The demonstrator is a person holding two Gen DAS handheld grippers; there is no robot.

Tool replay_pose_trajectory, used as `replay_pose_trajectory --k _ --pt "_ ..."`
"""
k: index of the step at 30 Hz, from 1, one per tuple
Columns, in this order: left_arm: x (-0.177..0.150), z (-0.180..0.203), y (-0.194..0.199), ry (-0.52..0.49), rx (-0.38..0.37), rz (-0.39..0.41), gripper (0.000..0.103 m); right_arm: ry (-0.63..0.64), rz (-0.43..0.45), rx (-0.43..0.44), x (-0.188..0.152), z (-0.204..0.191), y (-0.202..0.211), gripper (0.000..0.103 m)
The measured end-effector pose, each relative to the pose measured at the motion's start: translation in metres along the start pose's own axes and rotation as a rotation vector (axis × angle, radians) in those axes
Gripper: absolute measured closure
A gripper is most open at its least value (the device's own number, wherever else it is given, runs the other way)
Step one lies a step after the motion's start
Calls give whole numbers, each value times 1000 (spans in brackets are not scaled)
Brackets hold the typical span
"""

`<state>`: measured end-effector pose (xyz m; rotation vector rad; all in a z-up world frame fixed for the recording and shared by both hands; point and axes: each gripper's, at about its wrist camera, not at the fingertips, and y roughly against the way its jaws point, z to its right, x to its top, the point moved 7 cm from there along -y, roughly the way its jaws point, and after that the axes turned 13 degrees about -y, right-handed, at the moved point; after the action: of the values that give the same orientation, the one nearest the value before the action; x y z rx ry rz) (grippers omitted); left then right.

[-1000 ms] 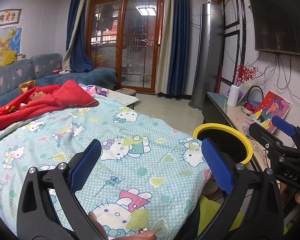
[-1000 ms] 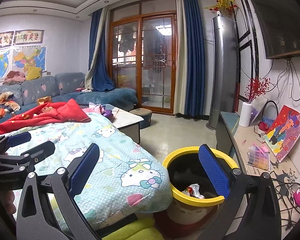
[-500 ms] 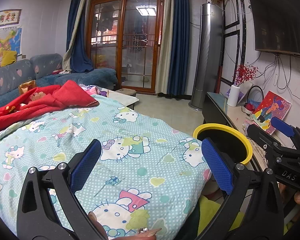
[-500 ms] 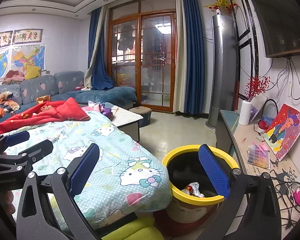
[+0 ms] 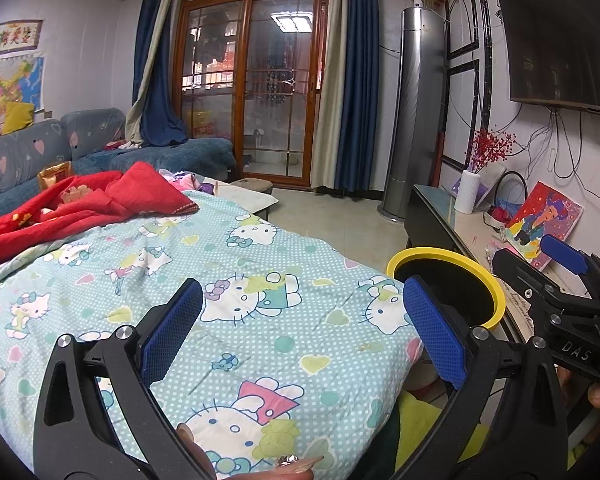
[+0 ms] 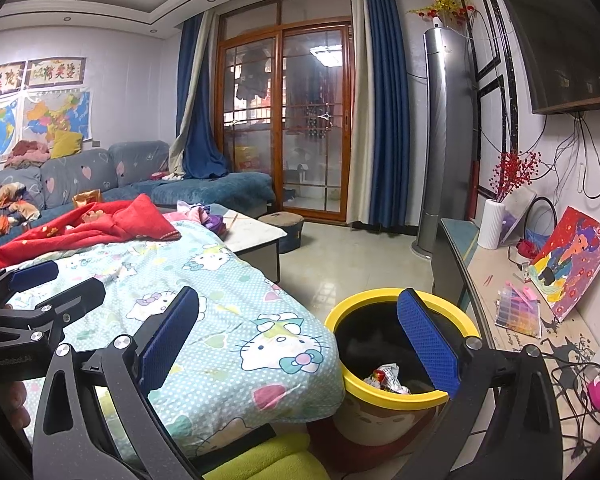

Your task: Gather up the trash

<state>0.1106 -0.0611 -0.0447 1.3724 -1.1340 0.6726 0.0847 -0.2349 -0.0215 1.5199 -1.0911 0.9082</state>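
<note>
My left gripper (image 5: 300, 328) stands spread wide with nothing between its blue pads (image 5: 172, 328); it hangs above the blanket (image 5: 236, 280). My right gripper (image 6: 296, 336) is likewise spread and empty, held over the edge of the blanket with the trash bin (image 6: 384, 396) just below and ahead of its right finger.

Finding: the bin, yellow-rimmed and dark inside, already holds crumpled wrappers (image 6: 386, 378) at its bottom. It stands on the floor, touching or just beside the blanket's hanging edge, to the right of both grippers.

Finding: I see no loose trash on the patterned blanket ahead of either gripper. A gold-coloured packet (image 5: 54, 172) lies far ahead and to the left, beyond the red cloth (image 5: 100, 200); whether it is trash I cannot tell.

Judgement: the step in hand is a search for the next piece, or the collection is near its end.

Recommendations for doing it well:
- Sweep both cameras slowly across the blanket folds and the floor beside the bin, since small wrappers hide in the busy print.
- Keep both grippers spread until a piece sits squarely between the pads.
- Pinch only the wrapper, not the cloth beneath it.
- Carry it directly above the bin mouth before letting go, clear of the rim.
</note>
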Motion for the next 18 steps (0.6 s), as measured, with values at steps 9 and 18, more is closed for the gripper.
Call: replay_pose_trajectory --k 9,18 --pt "2 0 1 0 0 2 11 -1 -1 -1 0 0 0 6" --pt "2 2 1 -1 -1 2 11 -2 -2 -3 0 1 0 6"
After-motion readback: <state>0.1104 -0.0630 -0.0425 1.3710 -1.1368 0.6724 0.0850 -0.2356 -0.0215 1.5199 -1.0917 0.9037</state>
